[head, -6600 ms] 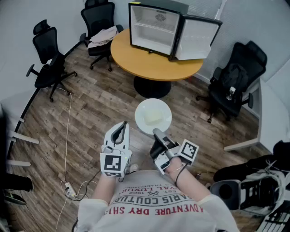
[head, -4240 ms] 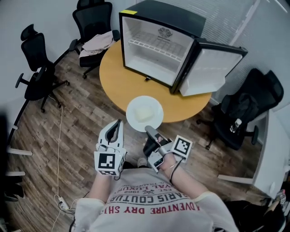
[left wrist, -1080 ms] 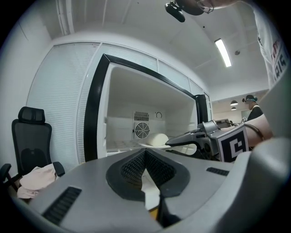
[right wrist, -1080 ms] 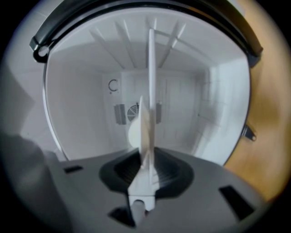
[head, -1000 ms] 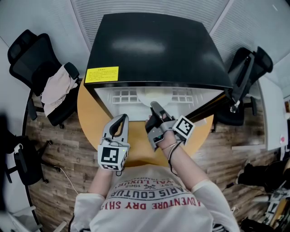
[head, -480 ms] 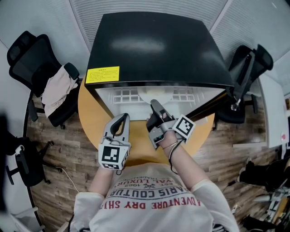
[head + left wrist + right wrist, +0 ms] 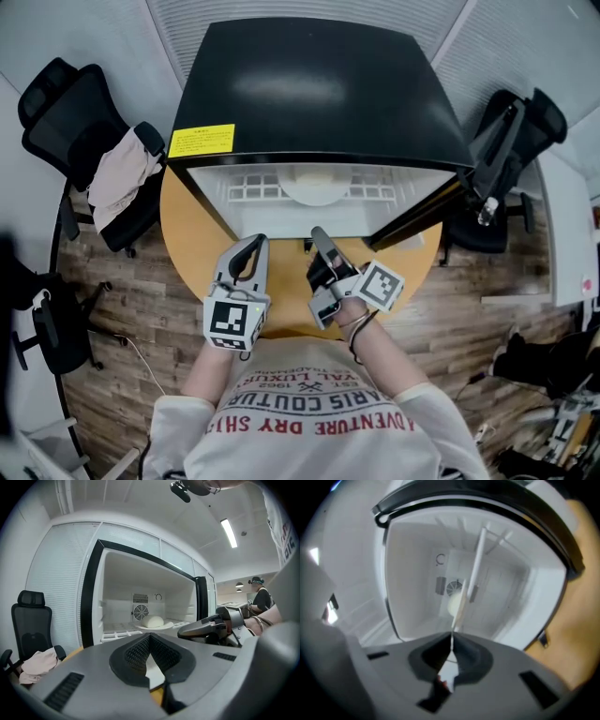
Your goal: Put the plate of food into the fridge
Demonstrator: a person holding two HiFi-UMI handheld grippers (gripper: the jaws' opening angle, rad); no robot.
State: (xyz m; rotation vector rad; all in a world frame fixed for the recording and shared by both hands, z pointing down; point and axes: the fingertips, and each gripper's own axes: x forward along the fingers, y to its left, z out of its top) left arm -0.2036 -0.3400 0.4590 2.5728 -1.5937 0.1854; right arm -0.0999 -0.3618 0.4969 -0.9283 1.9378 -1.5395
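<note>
Plate (image 7: 319, 190) sits on the fridge (image 7: 319, 94) shelf, so placing looks done. My right gripper (image 7: 317, 234) has just been closing on nothing, outside the opening; left gripper (image 7: 251, 246) is closed too, empty. Next I'd back clear — perhaps swing the door (image 7: 417, 214) shut.

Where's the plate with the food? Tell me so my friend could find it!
Look for the big black fridge standing open on the round orange table. Inside, on the white wire shelf, sits a round white plate with a pale lump of food. It is the only thing on that shelf.
</note>
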